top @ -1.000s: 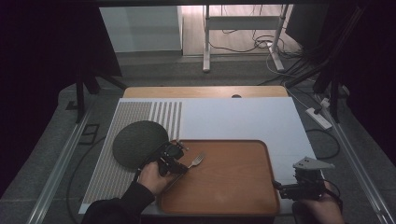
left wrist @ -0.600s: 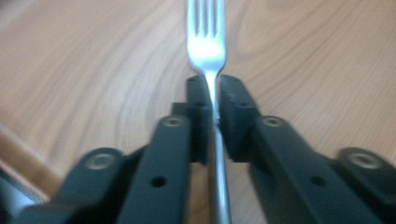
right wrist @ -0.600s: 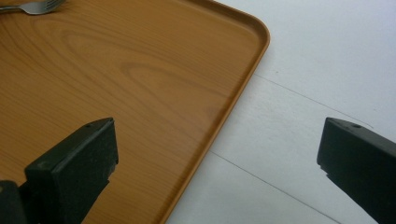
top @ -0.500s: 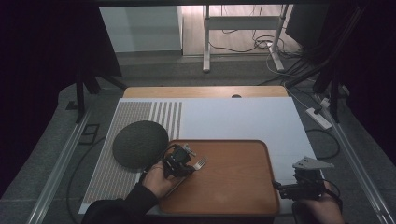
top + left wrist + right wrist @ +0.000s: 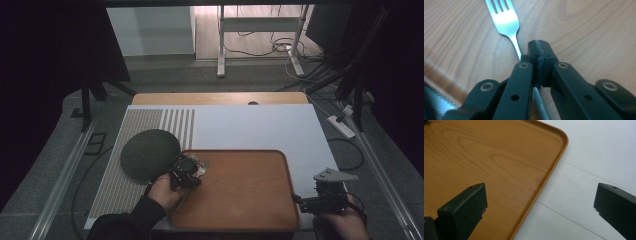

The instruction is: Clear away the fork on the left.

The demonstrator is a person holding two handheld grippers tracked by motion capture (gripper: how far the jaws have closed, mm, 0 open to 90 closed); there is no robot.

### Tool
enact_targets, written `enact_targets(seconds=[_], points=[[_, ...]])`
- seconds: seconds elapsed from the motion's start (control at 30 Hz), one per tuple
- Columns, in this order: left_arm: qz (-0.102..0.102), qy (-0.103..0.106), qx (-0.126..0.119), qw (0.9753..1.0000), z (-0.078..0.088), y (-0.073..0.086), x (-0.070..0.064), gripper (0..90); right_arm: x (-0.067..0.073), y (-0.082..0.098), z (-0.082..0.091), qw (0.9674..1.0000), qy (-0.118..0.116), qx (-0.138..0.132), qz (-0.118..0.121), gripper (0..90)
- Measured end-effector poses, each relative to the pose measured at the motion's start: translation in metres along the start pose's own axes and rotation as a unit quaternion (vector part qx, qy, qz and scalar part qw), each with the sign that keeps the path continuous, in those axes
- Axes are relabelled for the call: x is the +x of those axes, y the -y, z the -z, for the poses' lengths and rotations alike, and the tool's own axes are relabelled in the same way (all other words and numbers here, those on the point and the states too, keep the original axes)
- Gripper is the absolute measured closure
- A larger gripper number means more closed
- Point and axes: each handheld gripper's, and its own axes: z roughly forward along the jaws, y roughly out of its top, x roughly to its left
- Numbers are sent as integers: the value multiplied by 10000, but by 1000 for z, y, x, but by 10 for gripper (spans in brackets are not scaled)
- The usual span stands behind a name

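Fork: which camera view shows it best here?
The left gripper view: the fork lies large on the wooden tray, tines sharp, its handle clamped in the shut left gripper. The high view shows it small and dim; the right gripper view gives tray and table.

The high view looked forward and down from above the near edge of the desk (image 5: pixel 260 125), taking in its whole top. The left gripper view sat very close over the wooden tray (image 5: pixel 584 27), looking along its own fingers (image 5: pixel 522 82) at a fork (image 5: pixel 505 20). The right gripper view looked closely down at the tray's right rim, shared with the high view.
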Motion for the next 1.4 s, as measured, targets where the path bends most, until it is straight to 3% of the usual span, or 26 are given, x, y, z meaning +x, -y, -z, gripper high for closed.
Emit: enact_targets(seconds=[0.5, 0.67, 0.83, 0.97, 1.0, 1.03, 1.1, 1.23, 1.4], points=[[441, 38, -19, 9990, 8, 15, 27, 886, 0, 0, 0, 10000, -6, 8, 5, 0], [419, 110, -57, 9990, 8, 16, 29, 876, 0, 0, 0, 10000, -4, 11, 8, 0], [306, 105, -230, 9992, 12, 15, 25, 773, 0, 0, 0, 10000, -3, 6, 9, 0], [257, 50, -419, 9988, 16, 15, 24, 627, 0, 0, 0, 10000, -4, 9, 5, 0], [269, 38, -465, 9986, 17, 15, 24, 627, 0, 0, 0, 10000, -4, 9, 5, 0], [269, 12, -555, 9981, 18, 16, 26, 547, 0, 0, 0, 10000, -3, 9, 5, 0], [265, 0, -585, 9979, 19, 17, 27, 523, 0, 0, 0, 10000, -3, 10, 3, 0], [282, -38, -818, 9962, 22, 19, 31, 361, 0, 0, 0, 10000, -3, 5, -2, 0], [215, -2, -1039, 9944, 24, 21, 32, 231, 0, 0, 0, 10000, -1, 4, 2, 0]])
